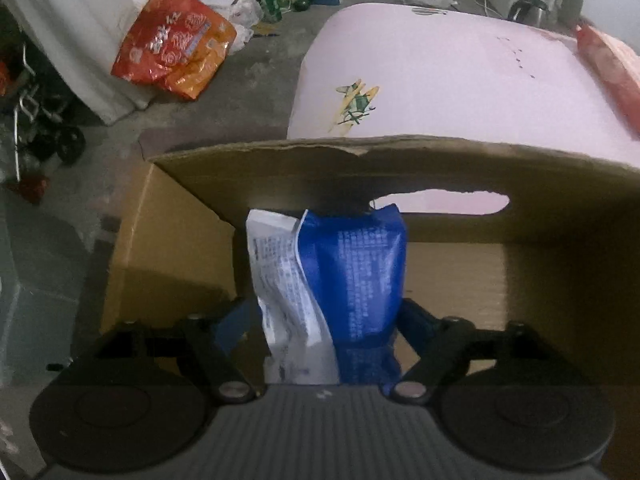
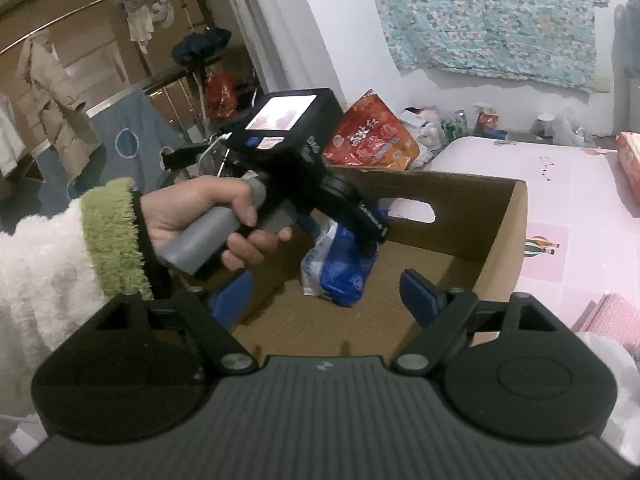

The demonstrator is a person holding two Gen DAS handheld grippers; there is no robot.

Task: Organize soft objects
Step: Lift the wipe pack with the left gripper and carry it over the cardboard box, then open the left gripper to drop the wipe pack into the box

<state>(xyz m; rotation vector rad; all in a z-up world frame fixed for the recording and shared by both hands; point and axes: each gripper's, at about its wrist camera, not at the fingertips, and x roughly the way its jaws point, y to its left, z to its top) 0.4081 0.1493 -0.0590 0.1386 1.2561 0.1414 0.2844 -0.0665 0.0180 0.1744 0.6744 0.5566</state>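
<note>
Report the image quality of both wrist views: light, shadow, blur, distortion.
Left wrist view: dim; the cardboard box wall shades its inside, the blue and white pouch has soft, unreadable print, and the fisheye bends the pink table. Right wrist view: brighter and sharper, though the left gripper is dark and the edges curve.

Left hand (image 2: 208, 220) in a fluffy white sleeve (image 2: 40, 276) w/ shaggy green cuff (image 2: 112, 240), thin black band at wrist; left gripper (image 2: 352, 240) has grey ribbed handle, black camera block w/ lit screen; right gripper (image 2: 324, 300): blue pads, black linkages, silver pivot screws, grey ribbed body.
</note>
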